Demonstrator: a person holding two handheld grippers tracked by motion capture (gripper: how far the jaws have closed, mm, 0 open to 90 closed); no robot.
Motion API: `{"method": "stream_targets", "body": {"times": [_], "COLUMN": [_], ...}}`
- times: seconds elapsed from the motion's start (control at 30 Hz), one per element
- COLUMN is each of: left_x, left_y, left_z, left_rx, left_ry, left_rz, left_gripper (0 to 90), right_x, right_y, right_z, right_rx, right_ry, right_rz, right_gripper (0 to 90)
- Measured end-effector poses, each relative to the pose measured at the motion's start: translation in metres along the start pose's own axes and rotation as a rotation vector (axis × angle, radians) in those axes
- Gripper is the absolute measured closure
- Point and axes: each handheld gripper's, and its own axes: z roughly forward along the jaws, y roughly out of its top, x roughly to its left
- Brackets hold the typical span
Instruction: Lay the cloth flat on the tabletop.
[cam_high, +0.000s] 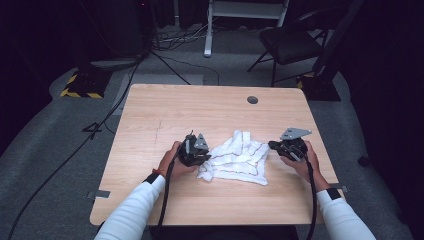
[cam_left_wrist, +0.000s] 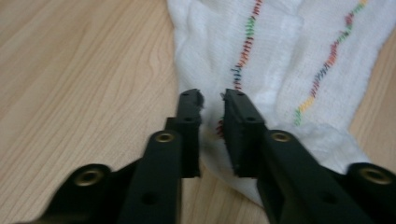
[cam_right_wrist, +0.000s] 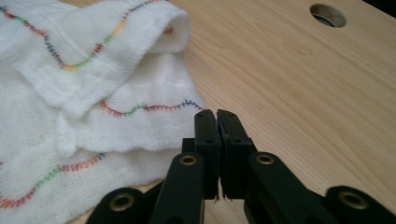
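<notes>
A crumpled white cloth (cam_high: 237, 156) with wavy multicoloured stitching lies at the middle of the wooden table (cam_high: 190, 107). My left gripper (cam_high: 206, 159) is at the cloth's left edge. In the left gripper view the cloth (cam_left_wrist: 285, 56) lies under the left gripper (cam_left_wrist: 212, 99), whose jaws stand a little apart with nothing pinched between them. My right gripper (cam_high: 274, 145) is at the cloth's right edge. In the right gripper view the right gripper (cam_right_wrist: 216, 114) has its jaws nearly together, empty, just beside the cloth (cam_right_wrist: 70, 88).
A round cable hole (cam_high: 252, 100) sits in the table's far right part, also seen as the hole (cam_right_wrist: 328, 15) in the right gripper view. A black folding chair (cam_high: 290, 45) and cables stand on the floor beyond the table.
</notes>
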Motion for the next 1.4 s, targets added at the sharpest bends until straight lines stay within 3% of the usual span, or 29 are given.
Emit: {"method": "stream_targets", "body": {"times": [0.03, 0.13, 0.17, 0.27, 0.33, 0.37, 0.43, 0.47, 0.53, 0.63, 0.7, 0.73, 0.8, 0.87, 0.9, 0.93, 0.97, 1.07, 1.1, 1.23, 1.27, 1.4], "left_x": [-0.005, -0.012, -0.022, -0.033, -0.036, -0.039, -0.042, -0.042, -0.038, -0.033, -0.028, -0.026, -0.024, -0.023, -0.023, -0.023, -0.021, -0.016, -0.011, -0.003, 0.002, 0.011], "left_y": [0.005, 0.012, 0.022, 0.038, 0.043, 0.048, 0.054, 0.054, 0.054, 0.051, 0.048, 0.047, 0.045, 0.045, 0.045, 0.044, 0.044, 0.042, 0.041, 0.039, 0.037, 0.033], "left_z": [0.001, 0.002, 0.004, 0.007, 0.01, 0.014, 0.029, 0.029, 0.046, 0.052, 0.055, 0.055, 0.054, 0.053, 0.051, 0.05, 0.049, 0.042, 0.035, 0.021, 0.012, -0.003], "left_rx": [-0.012, -0.028, -0.05, -0.08, -0.085, -0.092, -0.075, -0.075, -0.016, 0.002, 0.016, 0.017, 0.03, 0.038, 0.042, 0.044, 0.04, 0.04, 0.018, -0.028, -0.056, -0.096], "left_ry": [0.018, -0.003, -0.011, -0.044, -0.058, -0.058, -0.069, -0.069, -0.075, -0.069, -0.05, -0.058, -0.056, -0.055, -0.053, -0.046, -0.051, -0.044, -0.047, -0.044, -0.034, -0.017], "left_rz": [0.004, 0.026, 0.055, 0.082, 0.095, 0.11, 0.123, 0.123, 0.109, 0.102, 0.091, 0.085, 0.095, 0.111, 0.119, 0.123, 0.128, 0.131, 0.116, 0.086, 0.071, 0.04], "left_gripper": [57.6, 42.4, 37.5, 29.8, 29.4, 29.4, 32.4, 33.4, 36.1, 39.8, 46.5, 55.4, 58.9, 66.3, 74.3, 76.8, 76.8, 82.0, 82.2, 82.6, 82.6, 82.6], "right_x": [0.004, 0.007, 0.012, 0.022, 0.027, 0.027, 0.034, 0.034, 0.04, 0.039, 0.04, 0.04, 0.041, 0.041, 0.042, 0.041, 0.041, 0.041, 0.041, 0.037, 0.035, 0.027], "right_y": [0.002, 0.004, 0.007, 0.01, 0.012, 0.012, 0.011, 0.011, 0.006, 0.004, 0.002, 0.002, 0.002, 0.003, 0.004, 0.004, 0.004, 0.006, 0.007, 0.008, 0.009, 0.014], "right_z": [0.0, -0.001, -0.002, -0.002, -0.003, -0.003, 0.002, 0.002, 0.011, 0.017, 0.022, 0.025, 0.027, 0.03, 0.031, 0.032, 0.032, 0.029, 0.028, 0.022, 0.018, 0.004], "right_rx": [0.0, -0.017, -0.032, -0.01, -0.016, -0.016, -0.005, -0.005, 0.043, 0.056, 0.069, 0.067, 0.066, 0.065, 0.062, 0.063, 0.063, 0.056, 0.053, 0.02, -0.001, -0.065], "right_ry": [0.028, 0.057, 0.113, 0.148, 0.191, 0.191, 0.243, 0.243, 0.251, 0.262, 0.273, 0.276, 0.277, 0.269, 0.263, 0.259, 0.259, 0.237, 0.229, 0.198, 0.205, 0.181], "right_rz": [-0.025, -0.037, -0.061, -0.11, -0.132, -0.132, -0.145, -0.145, -0.182, -0.172, -0.174, -0.169, -0.165, -0.165, -0.158, -0.155, -0.155, -0.158, -0.162, -0.147, -0.133, -0.099], "right_gripper": [77.6, 74.6, 74.9, 73.7, 72.7, 72.7, 67.3, 67.3, 61.0, 57.6, 52.6, 49.6, 49.6, 50.6, 55.5, 62.2, 62.2, 80.0, 82.9, 84.6, 84.6, 84.9]}}
